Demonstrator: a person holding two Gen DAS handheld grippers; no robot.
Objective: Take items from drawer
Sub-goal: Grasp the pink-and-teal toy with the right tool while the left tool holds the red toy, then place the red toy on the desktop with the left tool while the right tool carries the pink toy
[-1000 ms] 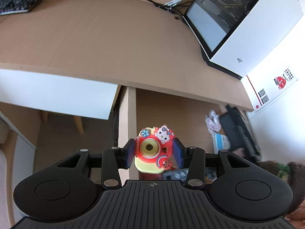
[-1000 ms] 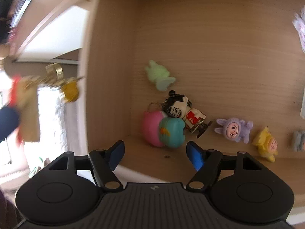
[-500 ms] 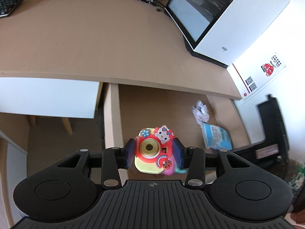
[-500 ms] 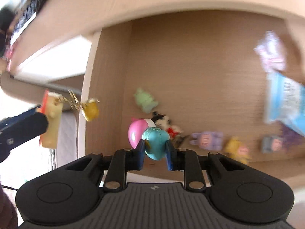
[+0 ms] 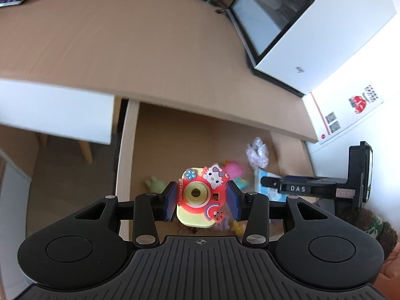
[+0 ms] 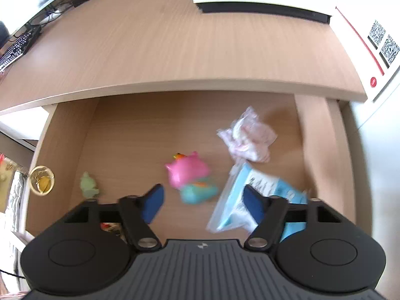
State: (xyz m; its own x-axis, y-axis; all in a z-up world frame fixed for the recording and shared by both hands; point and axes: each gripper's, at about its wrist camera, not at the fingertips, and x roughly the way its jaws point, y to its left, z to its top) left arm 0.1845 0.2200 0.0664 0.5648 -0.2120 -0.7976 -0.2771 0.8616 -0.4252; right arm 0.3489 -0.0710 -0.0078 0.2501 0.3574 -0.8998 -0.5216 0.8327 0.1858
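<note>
Left gripper [image 5: 202, 197] fingers clamped on toy camera [image 5: 198, 196], held above open drawer [image 6: 120, 135], likely for transfer to counter [image 5: 125, 45]. Right gripper [image 6: 202, 200] fingers spread wide, empty, over pink-teal toy [image 6: 192, 180] lying on drawer floor beside blue packet [image 6: 232, 200]. Green figure [image 6: 88, 185] near left wall.

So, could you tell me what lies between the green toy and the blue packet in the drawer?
The pink-and-teal toy, seen in the right wrist view.

Bright daylight, strong fisheye bending at edges, motion blur throughout.
</note>
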